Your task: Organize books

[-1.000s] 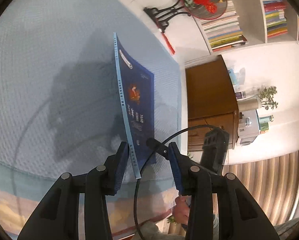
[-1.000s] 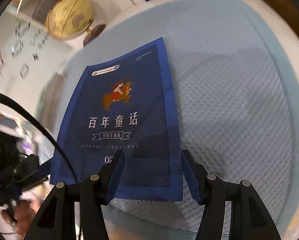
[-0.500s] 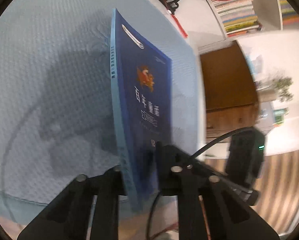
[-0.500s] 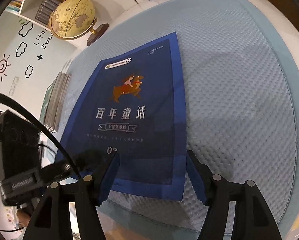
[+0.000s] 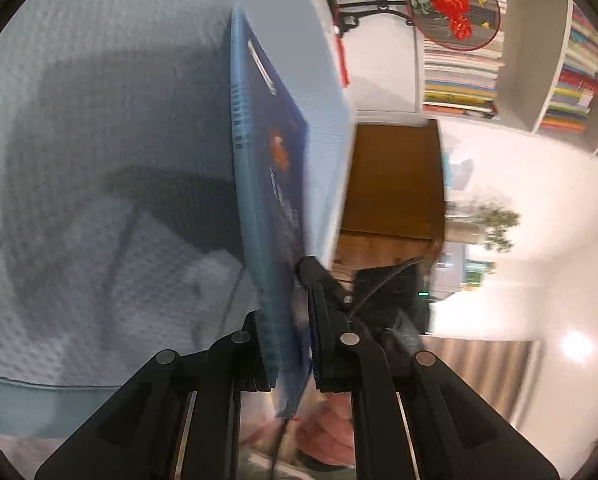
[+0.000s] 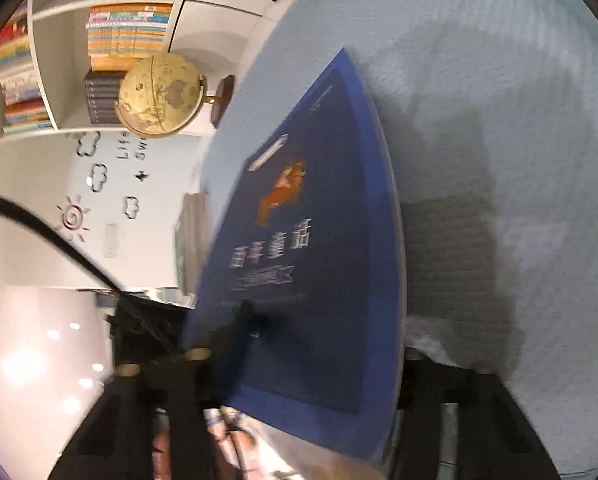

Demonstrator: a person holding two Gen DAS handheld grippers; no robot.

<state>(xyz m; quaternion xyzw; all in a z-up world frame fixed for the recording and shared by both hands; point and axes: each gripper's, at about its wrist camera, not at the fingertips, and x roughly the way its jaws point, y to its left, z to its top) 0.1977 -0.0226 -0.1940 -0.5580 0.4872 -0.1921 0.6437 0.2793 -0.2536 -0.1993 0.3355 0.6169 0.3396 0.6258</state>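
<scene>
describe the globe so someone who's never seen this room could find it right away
Start at the pale blue cloth on the table, then look past its far edge toward the white bookshelf. The globe stands there on a dark base: round, yellowish and antique-looking, unlike the flat, bright stacked books behind it.

In the right wrist view we cannot read the blurred title on the blue book (image 6: 319, 248); its lower edge hides part of the right gripper (image 6: 311, 364), whose base runs off the bottom edge. At the bottom of the left wrist view, a hand (image 5: 331, 432) sits smeared behind the left gripper (image 5: 287, 344).
</scene>
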